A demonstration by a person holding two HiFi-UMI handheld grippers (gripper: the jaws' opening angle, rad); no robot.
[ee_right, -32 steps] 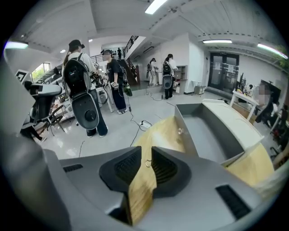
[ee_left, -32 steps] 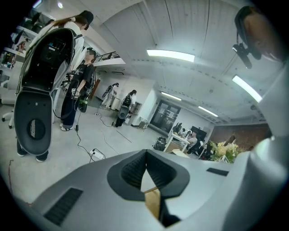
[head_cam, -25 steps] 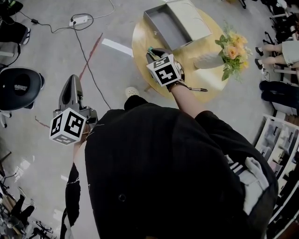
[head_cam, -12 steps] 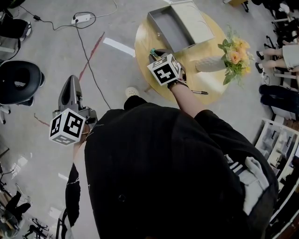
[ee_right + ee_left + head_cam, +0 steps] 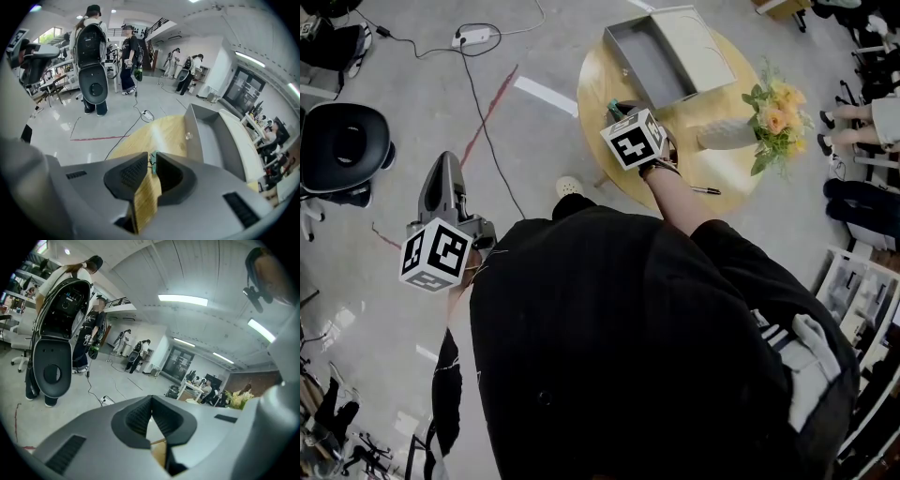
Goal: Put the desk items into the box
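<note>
A grey box (image 5: 649,58) with its lid (image 5: 705,39) folded open stands at the far side of the round wooden table (image 5: 600,84). My right gripper (image 5: 615,109) hovers over the table just in front of the box. It is shut on a thin tan strip with a green end (image 5: 146,197), whose green end (image 5: 610,105) pokes out past the tips. In the right gripper view the box (image 5: 211,136) lies just ahead to the right. My left gripper (image 5: 444,161) hangs over the floor left of the table, shut and empty (image 5: 151,401). A black pen (image 5: 705,190) lies near the table's front edge.
A white vase (image 5: 727,134) of yellow flowers (image 5: 776,111) lies on the table right of the box. A black chair (image 5: 342,150) stands at the left, with a power strip (image 5: 476,37) and cables on the floor. Seated people (image 5: 872,112) and shelving (image 5: 862,291) are at the right.
The head view has drifted slightly, so the table sits a little further right. Both grippers hold nearly the same pose, the right still shut on the strip.
</note>
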